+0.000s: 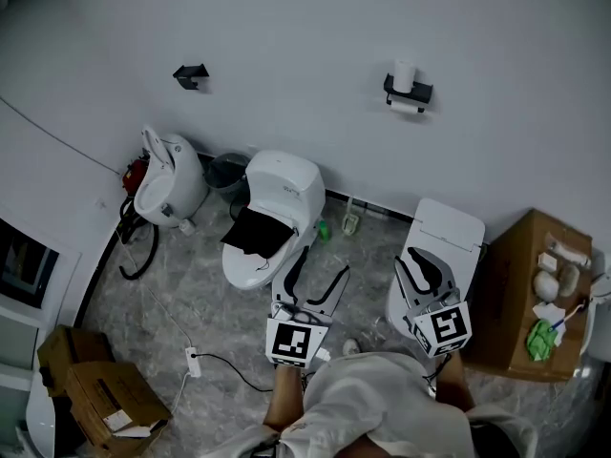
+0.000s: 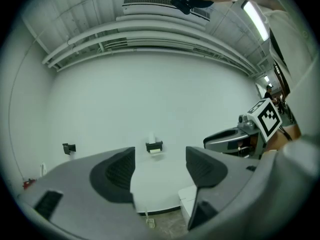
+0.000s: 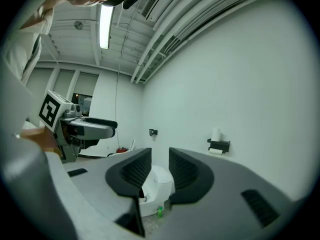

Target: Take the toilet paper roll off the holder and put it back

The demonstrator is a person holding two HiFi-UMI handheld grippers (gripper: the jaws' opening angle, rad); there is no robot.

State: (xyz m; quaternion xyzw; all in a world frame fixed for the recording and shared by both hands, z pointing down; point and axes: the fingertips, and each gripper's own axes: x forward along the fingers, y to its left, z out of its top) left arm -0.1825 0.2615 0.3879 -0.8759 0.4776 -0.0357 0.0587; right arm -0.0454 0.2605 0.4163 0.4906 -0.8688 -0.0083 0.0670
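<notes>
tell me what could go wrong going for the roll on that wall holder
1. A spare roll stands upright on top of the holder; pulling out the lower roll could knock it off.
2. The left toilet and right toilet stand between the person and the wall, and a power strip lies on the floor: bumping or tripping seems possible.

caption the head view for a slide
Left gripper and right gripper, open, far from the toilet paper roll atop its holder

The grey marbled floor [image 1: 205,289] bears a left toilet [image 1: 279,206], a right toilet [image 1: 445,241], cardboard boxes [image 1: 95,389] and a power strip [image 1: 192,362].
</notes>
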